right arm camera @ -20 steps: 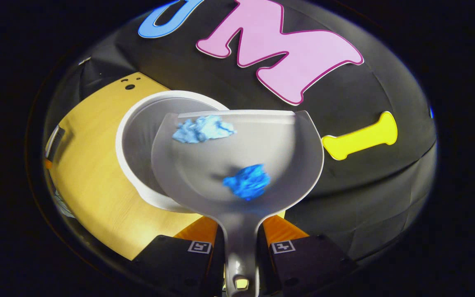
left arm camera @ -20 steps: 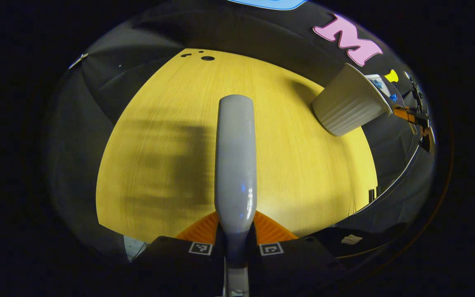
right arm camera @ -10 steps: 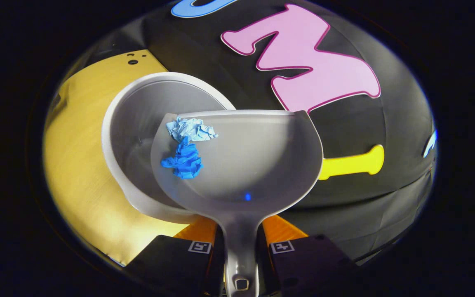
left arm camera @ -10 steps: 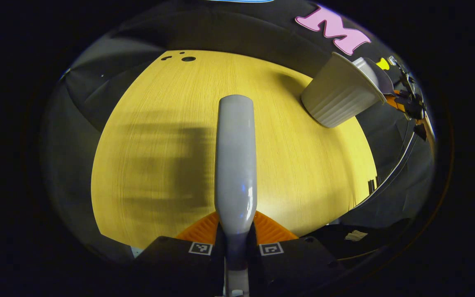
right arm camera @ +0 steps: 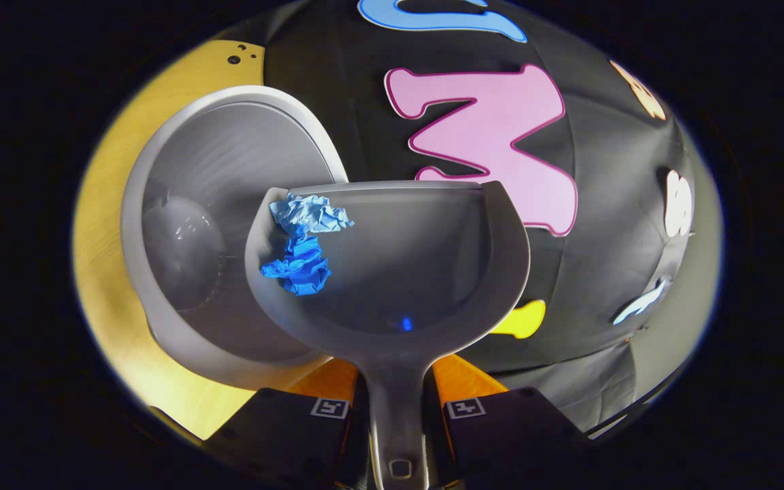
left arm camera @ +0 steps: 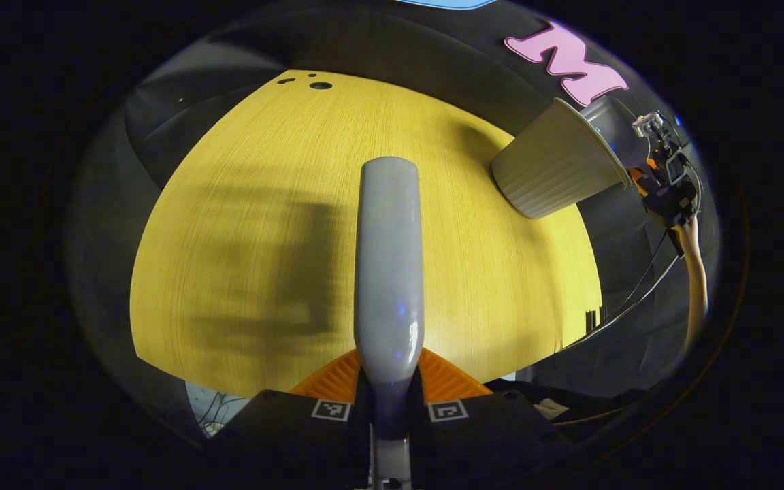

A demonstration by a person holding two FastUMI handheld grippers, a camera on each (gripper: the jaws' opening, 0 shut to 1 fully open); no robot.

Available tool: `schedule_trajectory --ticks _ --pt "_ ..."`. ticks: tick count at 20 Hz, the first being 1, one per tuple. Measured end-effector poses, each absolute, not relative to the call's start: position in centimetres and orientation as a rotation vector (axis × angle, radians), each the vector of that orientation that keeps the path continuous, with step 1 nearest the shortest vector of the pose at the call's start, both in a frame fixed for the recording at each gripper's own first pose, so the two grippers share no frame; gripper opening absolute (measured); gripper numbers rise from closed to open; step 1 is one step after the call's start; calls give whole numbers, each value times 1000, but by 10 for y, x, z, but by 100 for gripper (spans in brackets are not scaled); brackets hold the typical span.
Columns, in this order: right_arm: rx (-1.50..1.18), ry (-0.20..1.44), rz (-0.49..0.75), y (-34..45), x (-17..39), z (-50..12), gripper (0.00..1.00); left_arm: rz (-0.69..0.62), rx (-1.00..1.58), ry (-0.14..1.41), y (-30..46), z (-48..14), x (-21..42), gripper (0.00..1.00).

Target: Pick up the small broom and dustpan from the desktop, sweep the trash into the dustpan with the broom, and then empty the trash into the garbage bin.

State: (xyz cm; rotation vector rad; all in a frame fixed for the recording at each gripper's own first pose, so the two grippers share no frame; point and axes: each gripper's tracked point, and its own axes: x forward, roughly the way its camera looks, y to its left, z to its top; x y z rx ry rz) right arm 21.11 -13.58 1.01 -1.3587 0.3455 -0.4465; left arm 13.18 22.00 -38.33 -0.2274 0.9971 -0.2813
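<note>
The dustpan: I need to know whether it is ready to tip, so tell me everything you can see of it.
The dustpan is grey, smooth, plastic-looking, a rounded scoop with raised side walls and a straight front lip. Its narrow handle runs back between the right gripper fingers, which clamp it. It is held in the air beside the white bin, its left part overlapping the bin's opening. Two crumpled blue paper scraps lie against its left wall near the lip.

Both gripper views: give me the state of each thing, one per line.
Dustpan: tilted over the bin, held by the right hand-held gripper.
Paper scraps: in the dustpan, at its left edge.
Bin: upright, open.
Broom: held above the table by the left hand-held gripper.
</note>
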Motion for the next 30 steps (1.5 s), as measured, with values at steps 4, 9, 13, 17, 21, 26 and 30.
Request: schedule_trajectory --ticks 4,9,13,17,21,26,30 --pt "-1560 266 -440 -128 208 23 37 -268 -197 999 224 -382 133 27" --pt "-1658 218 -438 -118 208 23 37 -258 -175 1008 224 -382 130 27" --pt "-1559 258 -439 -132 206 25 37 -259 -151 997 227 -381 129 27" --pt "-1290 254 -453 -144 196 45 36 -269 -132 969 228 -384 132 27" --pt "-1008 271 -418 -141 179 58 41 -279 -139 927 231 -384 136 27" --pt "-778 250 -329 -114 145 74 32 -258 -88 877 234 -373 141 27" --pt "-688 262 -243 -87 111 78 32 -241 -106 869 233 -379 139 27"
